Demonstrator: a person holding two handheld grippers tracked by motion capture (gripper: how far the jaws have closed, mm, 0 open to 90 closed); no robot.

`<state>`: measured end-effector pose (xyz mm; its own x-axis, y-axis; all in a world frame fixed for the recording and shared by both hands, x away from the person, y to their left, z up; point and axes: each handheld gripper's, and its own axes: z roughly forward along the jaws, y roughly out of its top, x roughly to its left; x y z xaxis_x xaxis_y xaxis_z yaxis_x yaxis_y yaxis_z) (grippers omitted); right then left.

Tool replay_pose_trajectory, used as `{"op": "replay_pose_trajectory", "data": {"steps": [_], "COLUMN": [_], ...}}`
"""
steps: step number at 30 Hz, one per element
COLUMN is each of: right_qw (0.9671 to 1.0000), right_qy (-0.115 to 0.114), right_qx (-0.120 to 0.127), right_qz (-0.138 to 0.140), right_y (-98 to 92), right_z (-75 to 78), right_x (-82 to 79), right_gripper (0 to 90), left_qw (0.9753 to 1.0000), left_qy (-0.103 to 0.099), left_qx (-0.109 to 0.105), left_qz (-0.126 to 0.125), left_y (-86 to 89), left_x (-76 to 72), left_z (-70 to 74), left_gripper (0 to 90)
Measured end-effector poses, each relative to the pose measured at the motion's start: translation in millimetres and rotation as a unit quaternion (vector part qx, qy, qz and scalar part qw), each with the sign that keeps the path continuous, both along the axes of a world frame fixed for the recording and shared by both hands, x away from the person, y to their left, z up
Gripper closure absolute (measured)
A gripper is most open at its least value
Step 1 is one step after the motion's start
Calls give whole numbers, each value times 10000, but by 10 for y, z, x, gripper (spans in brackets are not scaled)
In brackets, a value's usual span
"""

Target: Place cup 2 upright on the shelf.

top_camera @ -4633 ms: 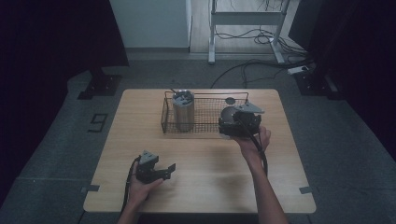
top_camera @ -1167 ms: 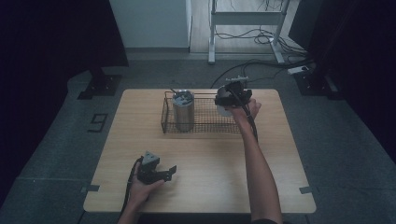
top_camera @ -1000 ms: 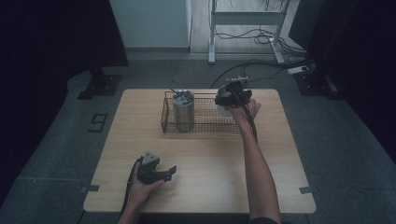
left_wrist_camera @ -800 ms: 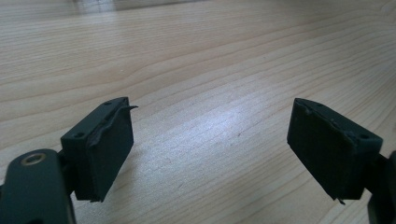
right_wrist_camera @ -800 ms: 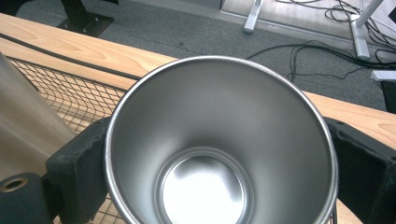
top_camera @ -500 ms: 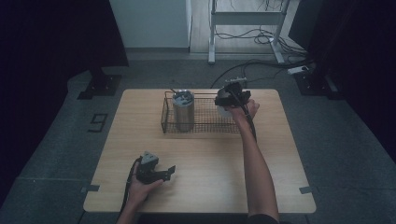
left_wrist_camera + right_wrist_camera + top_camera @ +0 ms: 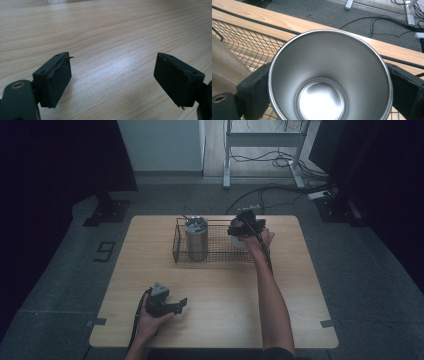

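Steel cup (image 7: 329, 82) shiny, empty, upright, clamped by right tongs (image 7: 329, 92); left tongs (image 7: 113, 82) spread wide

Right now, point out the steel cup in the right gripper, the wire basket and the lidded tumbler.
steel cup (image 7: 322, 100), right gripper view, inner bottom.
wire basket (image 7: 176, 245), high view, left wall.
lidded tumbler (image 7: 196, 242), high view, side wall.

Shiny silver steel cup (image 7: 329, 82) with a mirror-bright base, clamped between matte black pads (image 7: 253, 91). Black diamond-mesh wire basket (image 7: 220, 251) holding a dull silver-grey tumbler (image 7: 196, 238). Pale blond wood-grain table (image 7: 220, 315) under a black left gripper (image 7: 112, 82).
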<state>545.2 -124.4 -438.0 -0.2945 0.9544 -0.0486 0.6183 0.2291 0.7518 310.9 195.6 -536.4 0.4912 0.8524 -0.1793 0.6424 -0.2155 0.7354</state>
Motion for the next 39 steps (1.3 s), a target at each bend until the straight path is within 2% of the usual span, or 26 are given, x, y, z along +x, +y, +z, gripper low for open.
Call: {"op": "replay_pose_trajectory", "data": {"steps": [12, 28, 31, 36, 39], "right_qw": [9998, 9992, 9993, 9990, 9986], "right_qy": [192, 377, 354, 444, 498], "right_qx": [-88, -148, -112, -109, -157], "right_qz": [28, -60, -68, -8, -66], "right_y": [62, 13, 5, 7, 12], "right_z": [-126, -293, -318, -321, -331], "right_x": [48, 92, 91, 86, 57], "right_gripper": [58, 58, 58, 56, 49], "left_qw": [10000, 10000, 10000, 10000, 9999], "left_qy": [10, 29, 36, 46, 51], "left_qx": [6, 37, 47, 47, 68], "left_qz": [9, -18, -23, -41, -72], "left_y": [10, -5, -5, -12, -20], "left_x": [3, 4, 4, 4, 1], "left_z": [-5, -23, -24, -28, -29], "left_gripper": [147, 147, 147, 147, 147]}}
